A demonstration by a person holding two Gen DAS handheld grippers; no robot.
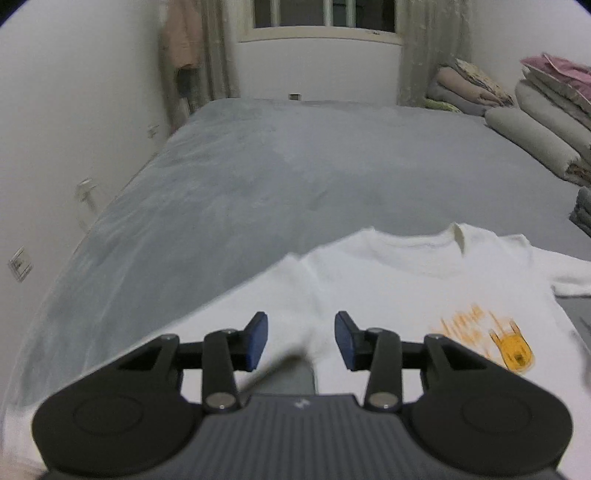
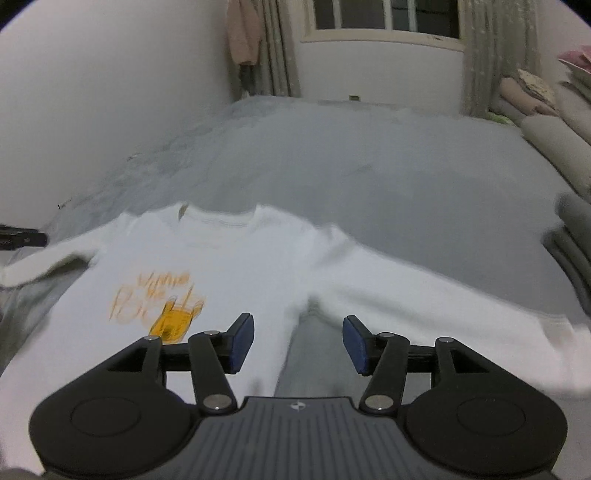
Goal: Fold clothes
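Both empty and part-open: left claw (image 1: pixel 301 341) over left sleeve (image 1: pixel 236 306), right claw (image 2: pixel 298 343) beside right sleeve (image 2: pixel 424 288) of sweatshirt (image 2: pixel 229 266), collar toward bed's (image 2: pixel 369 166) far edge.

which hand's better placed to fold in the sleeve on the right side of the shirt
Right, probably. The right gripper hangs open over the white sweatshirt beside that long sleeve. The left gripper is open over the opposite armpit.

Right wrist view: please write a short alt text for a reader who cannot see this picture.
A white sweatshirt with an orange print lies spread, front up, on a grey bed, both sleeves stretched outward. The right gripper is above it, jaws open and empty, near the sleeve's armpit. Behind are a window and curtains.
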